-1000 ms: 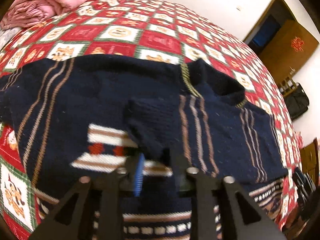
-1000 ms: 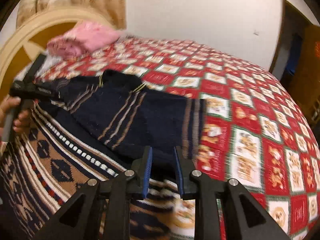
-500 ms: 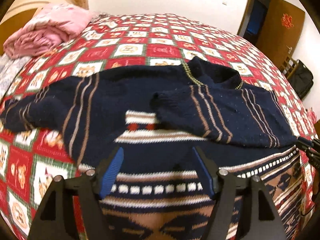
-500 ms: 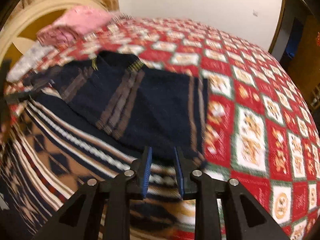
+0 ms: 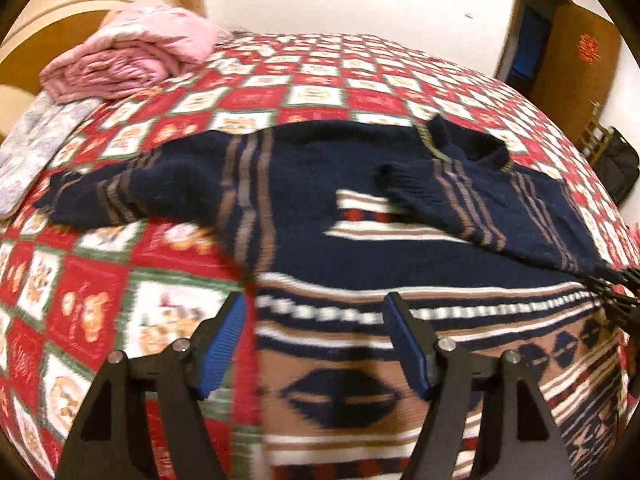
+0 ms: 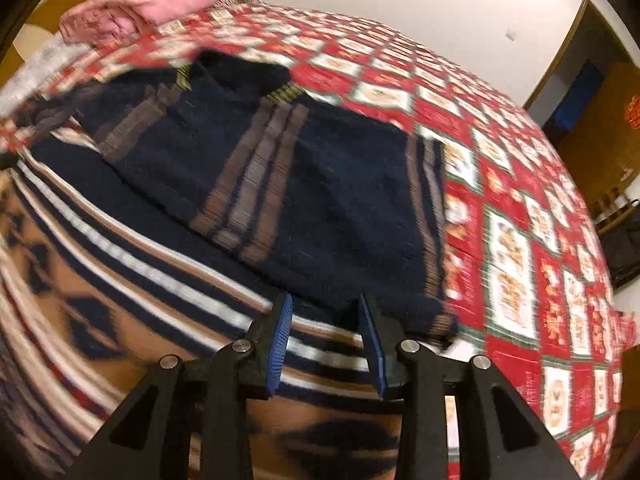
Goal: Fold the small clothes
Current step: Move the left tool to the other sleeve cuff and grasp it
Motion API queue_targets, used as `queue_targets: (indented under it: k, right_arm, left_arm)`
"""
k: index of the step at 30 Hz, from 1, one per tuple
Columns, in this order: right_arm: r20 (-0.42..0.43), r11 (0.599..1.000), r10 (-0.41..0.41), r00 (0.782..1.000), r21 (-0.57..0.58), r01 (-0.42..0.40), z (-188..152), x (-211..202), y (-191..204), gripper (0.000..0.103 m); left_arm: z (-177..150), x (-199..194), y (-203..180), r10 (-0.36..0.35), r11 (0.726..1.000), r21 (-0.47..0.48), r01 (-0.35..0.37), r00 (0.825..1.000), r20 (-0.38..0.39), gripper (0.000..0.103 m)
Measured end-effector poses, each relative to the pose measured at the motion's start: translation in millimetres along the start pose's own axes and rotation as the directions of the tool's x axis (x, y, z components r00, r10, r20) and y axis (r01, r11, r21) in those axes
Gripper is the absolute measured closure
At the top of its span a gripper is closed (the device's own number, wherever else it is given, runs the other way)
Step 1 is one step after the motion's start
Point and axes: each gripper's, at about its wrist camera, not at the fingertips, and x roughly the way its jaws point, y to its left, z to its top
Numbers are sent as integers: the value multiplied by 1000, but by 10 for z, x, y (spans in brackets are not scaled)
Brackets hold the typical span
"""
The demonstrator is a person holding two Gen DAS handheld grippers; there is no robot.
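left wrist view: both jaws gape, empty, above the navy sweater [image 5: 320, 184].

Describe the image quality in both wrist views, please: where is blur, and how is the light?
Left wrist view: warm yellowish indoor light; the navy striped knitted sweater is fairly sharp far away, but smeared near the open left tongs. Right wrist view: strong motion blur across the sweater and the red patchwork bedspread; only the right tongs look crisp. Both views bend strongly at the edges, with dark corners.
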Motion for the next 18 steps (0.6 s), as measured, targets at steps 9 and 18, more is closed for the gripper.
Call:
queue_targets:
  k: [9,18]
  right_arm:
    - [98,975,220,971,18,-223,802,119,839,67]
    - [47,980,197,979,11,-197,759,382,1286,67]
  left_arm:
    - [-148,-98,518,57,994,-91,-56,998,6,30]
    - [-163,-137,1552,204,956,-212,-203,979,-13,30]
